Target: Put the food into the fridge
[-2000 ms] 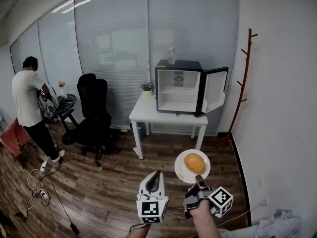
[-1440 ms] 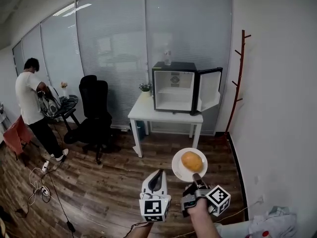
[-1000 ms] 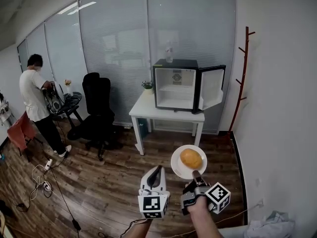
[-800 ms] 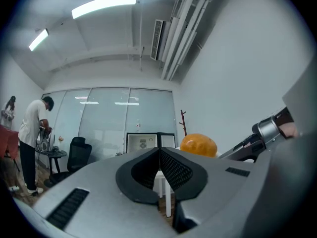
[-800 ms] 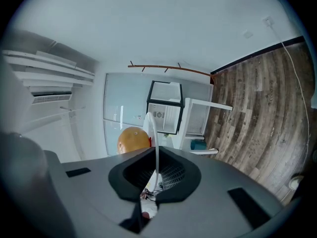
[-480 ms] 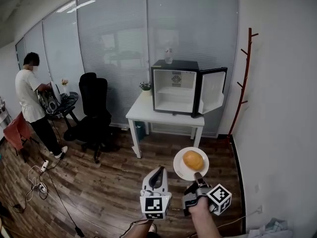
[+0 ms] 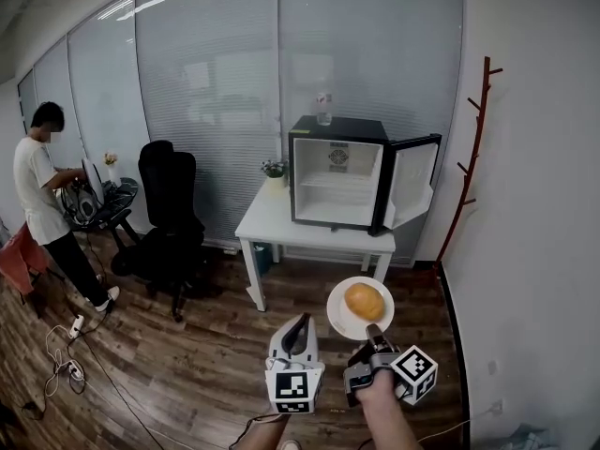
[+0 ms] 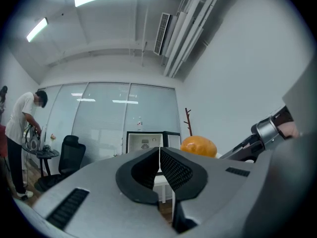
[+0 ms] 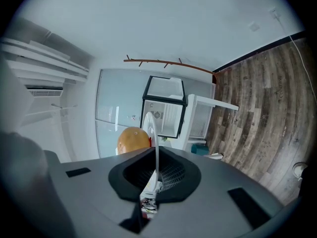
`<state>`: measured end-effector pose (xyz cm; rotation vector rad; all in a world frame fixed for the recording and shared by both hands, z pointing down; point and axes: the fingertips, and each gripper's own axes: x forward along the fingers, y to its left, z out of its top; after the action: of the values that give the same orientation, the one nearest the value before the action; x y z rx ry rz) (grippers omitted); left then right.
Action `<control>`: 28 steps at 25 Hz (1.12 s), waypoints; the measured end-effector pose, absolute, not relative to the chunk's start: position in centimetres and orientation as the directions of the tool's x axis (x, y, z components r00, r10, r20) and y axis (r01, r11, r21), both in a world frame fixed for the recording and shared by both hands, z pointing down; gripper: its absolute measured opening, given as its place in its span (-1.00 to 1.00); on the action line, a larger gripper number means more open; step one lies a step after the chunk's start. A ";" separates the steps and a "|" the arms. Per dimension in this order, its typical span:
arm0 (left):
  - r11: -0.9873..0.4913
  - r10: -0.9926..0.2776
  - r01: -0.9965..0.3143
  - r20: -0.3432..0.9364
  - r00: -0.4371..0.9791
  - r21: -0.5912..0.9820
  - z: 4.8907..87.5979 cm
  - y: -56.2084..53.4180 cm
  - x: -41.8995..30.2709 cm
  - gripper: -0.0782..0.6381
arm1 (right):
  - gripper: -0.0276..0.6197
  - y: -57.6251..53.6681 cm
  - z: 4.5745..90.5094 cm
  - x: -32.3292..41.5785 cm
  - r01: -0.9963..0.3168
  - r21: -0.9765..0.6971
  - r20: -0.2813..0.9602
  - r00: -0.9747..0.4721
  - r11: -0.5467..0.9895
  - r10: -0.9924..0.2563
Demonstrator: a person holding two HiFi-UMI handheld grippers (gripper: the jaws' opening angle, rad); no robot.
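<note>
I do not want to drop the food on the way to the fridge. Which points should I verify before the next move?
1. Right gripper fingers closed on the plate rim: ok.
2. Food lies near the plate's middle, away from the rim: ok.
3. Plate held level: cannot tell.
4. Fridge door open: ok.
5. Free room on the fridge shelves: ok, they look empty.
6. Left gripper shut and empty, free to help: ok.
</note>
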<state>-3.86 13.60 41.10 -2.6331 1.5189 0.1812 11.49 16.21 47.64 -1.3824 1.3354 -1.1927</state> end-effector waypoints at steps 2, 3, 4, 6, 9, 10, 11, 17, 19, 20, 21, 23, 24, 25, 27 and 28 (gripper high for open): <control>-0.502 -0.853 -0.865 -0.153 0.499 -0.022 41.0 11.6 -4.5 -0.69 | -0.82 14.3 47.6 10.9 -0.186 -0.980 0.077 -0.020 -0.072 -0.997; -0.503 -0.852 -0.864 -0.154 0.500 -0.020 41.0 10.7 -4.9 -0.69 | -0.82 13.5 47.5 10.6 -0.187 -0.980 0.077 -0.016 -0.073 -0.997; -0.505 -0.851 -0.863 -0.156 0.501 -0.018 41.0 9.7 -5.2 -0.69 | -0.82 12.6 47.5 10.3 -0.188 -0.979 0.077 -0.013 -0.074 -0.997; -0.510 -0.848 -0.860 -0.159 0.506 -0.016 41.0 7.7 -5.8 -0.69 | -0.82 10.8 47.5 9.8 -0.192 -0.979 0.076 -0.006 -0.074 -0.997; -0.522 -0.839 -0.853 -0.167 0.517 -0.017 40.9 5.0 -6.5 -0.69 | -0.82 8.2 47.7 9.1 -0.199 -0.977 0.075 0.005 -0.075 -0.997; -0.526 -0.837 -0.850 -0.170 0.521 -0.016 40.9 4.2 -6.6 -0.69 | -0.82 7.4 47.7 8.9 -0.201 -0.977 0.076 0.009 -0.076 -0.997; -0.531 -0.834 -0.847 -0.170 0.525 -0.015 40.9 3.4 -6.8 -0.69 | -0.82 6.7 47.7 8.7 -0.202 -0.976 0.077 0.014 -0.078 -0.997; -0.549 -0.822 -0.836 -0.168 0.544 -0.018 41.2 0.0 -6.7 -0.69 | -0.82 3.4 47.6 8.6 -0.205 -0.975 0.075 0.033 -0.080 -0.997; -0.551 -0.821 -0.834 -0.171 0.545 -0.018 41.2 -1.0 -6.6 -0.69 | -0.81 2.4 47.7 8.7 -0.204 -0.976 0.074 0.036 -0.080 -0.997; -0.552 -0.820 -0.834 -0.172 0.547 -0.020 41.2 -1.5 -6.4 -0.69 | -0.82 1.8 47.7 8.9 -0.202 -0.976 0.074 0.037 -0.080 -0.997; -0.553 -0.819 -0.833 -0.172 0.548 -0.022 41.2 -2.0 -6.2 -0.69 | -0.81 1.3 47.8 9.0 -0.200 -0.977 0.074 0.037 -0.080 -0.997; -0.555 -0.817 -0.831 -0.170 0.551 -0.027 41.5 -3.1 -5.6 -0.69 | -0.82 0.0 48.1 9.5 -0.196 -0.977 0.074 0.036 -0.079 -0.997; -0.555 -0.817 -0.831 -0.170 0.551 -0.030 41.6 -3.7 -5.3 -0.69 | -0.82 -0.7 48.2 9.8 -0.194 -0.978 0.073 0.035 -0.078 -0.997; -0.553 -0.818 -0.832 -0.170 0.550 -0.033 41.7 -4.4 -5.0 -0.69 | -0.82 -1.5 48.3 10.1 -0.193 -0.978 0.072 0.033 -0.077 -0.997; -0.547 -0.823 -0.837 -0.164 0.544 -0.032 41.9 -6.1 -4.3 -0.69 | -0.82 -3.2 48.5 10.7 -0.188 -0.979 0.075 0.024 -0.078 -0.997; -0.545 -0.825 -0.838 -0.160 0.542 -0.030 42.0 -6.9 -3.8 -0.69 | -0.81 -4.1 48.6 11.1 -0.184 -0.979 0.080 0.019 -0.082 -0.997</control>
<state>-3.85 -6.89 42.00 -2.6672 1.4433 0.1937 11.12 -4.08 48.58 -1.4127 1.2969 -1.1666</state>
